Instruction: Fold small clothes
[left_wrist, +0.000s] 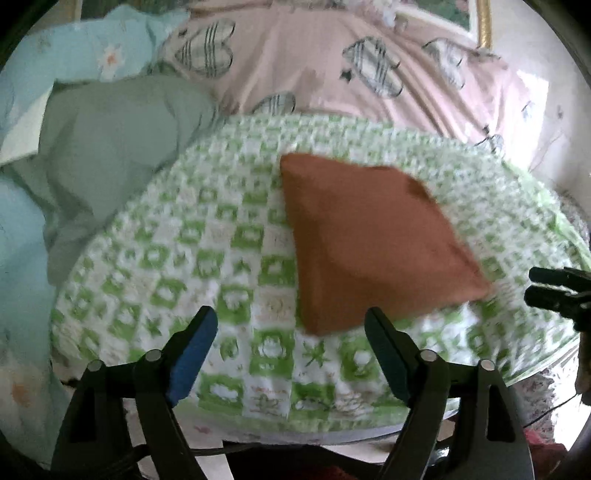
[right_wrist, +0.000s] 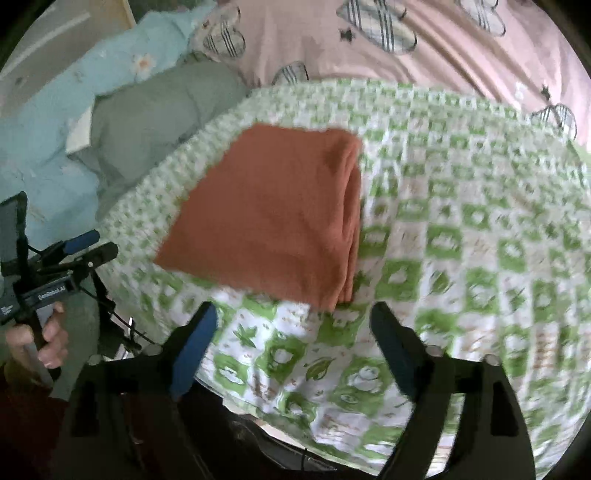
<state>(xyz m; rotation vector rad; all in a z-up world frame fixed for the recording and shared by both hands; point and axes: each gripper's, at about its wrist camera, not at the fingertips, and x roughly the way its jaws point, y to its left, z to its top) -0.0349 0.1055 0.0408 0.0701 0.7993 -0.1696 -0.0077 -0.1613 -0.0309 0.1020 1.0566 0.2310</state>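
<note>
On the green checked cloth (left_wrist: 229, 236) the folded orange garment (left_wrist: 369, 240) lay just ahead of both empty grippers, left gripper (left_wrist: 291, 343) and right gripper (right_wrist: 293, 336), jaws apart.

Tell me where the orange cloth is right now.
The orange cloth lies folded on the green checkered cover, just ahead of both open tongs, right of centre in the left wrist view and left of centre in the right wrist view.

Rust-orange cloth (right_wrist: 273, 214) on a green-and-white checked cover (right_wrist: 461, 258); pink sheet (left_wrist: 314, 66) with plaid hearts; pale blue floral quilt (right_wrist: 48, 155).
</note>
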